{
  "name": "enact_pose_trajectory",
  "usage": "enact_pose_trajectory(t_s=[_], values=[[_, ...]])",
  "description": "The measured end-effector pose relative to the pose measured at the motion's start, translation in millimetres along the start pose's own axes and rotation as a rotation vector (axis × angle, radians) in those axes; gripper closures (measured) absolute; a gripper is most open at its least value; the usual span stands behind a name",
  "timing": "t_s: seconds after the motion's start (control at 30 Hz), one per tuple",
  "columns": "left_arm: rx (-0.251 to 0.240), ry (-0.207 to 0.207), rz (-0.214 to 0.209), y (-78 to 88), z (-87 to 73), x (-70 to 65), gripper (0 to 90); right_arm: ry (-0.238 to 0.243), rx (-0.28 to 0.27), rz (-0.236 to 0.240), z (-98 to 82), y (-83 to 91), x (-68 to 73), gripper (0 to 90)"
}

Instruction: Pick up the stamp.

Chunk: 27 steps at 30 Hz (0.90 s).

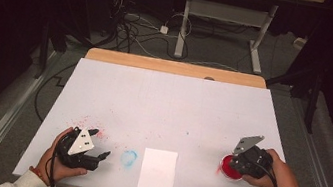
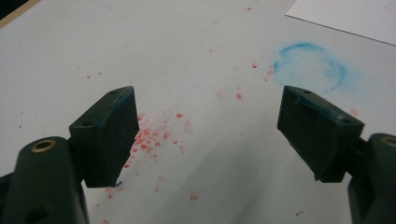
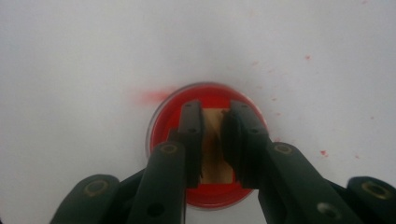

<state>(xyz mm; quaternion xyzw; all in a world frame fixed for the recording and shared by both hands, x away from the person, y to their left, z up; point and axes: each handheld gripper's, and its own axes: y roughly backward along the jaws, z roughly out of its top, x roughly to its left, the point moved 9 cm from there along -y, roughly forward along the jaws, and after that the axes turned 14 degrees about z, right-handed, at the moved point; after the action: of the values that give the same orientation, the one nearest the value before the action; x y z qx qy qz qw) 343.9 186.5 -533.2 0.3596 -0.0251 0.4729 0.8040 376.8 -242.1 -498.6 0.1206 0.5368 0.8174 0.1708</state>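
1. Right gripper view: my right claw (image 3: 212,140) is clamped on a wooden stamp (image 3: 213,149) standing in the red ink dish (image 3: 163,121), near the tabletop's (image 1: 177,105) right edge.
2. Left claw (image 2: 205,135) idles, jaws apart.
3. Inking done, I judge; white paper (image 1: 157,173) remains unstamped.

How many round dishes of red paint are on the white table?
1. The shallow round dish of red paint sits near the table's right front edge, under the right gripper, whose jaws are shut on a small wooden block standing in it.
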Motion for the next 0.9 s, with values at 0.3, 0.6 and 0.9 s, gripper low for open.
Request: enact_pose_trajectory(t_s=[0.3,0.6,0.9], values=[[-0.009,-0.005,0.003,0.7,1.7,0.4,19.8,-0.025,-0.135,-0.069,19.0,49.1,7.1,76.6],[-0.007,-0.005,0.007,2.0,1.7,1.2,19.9,-0.063,-0.142,-0.085,16.9,45.5,6.5,76.7],[-0.006,-0.005,0.005,2.1,1.9,3.0,20.3,-0.107,-0.089,-0.050,1.2,10.3,1.3,76.7]])
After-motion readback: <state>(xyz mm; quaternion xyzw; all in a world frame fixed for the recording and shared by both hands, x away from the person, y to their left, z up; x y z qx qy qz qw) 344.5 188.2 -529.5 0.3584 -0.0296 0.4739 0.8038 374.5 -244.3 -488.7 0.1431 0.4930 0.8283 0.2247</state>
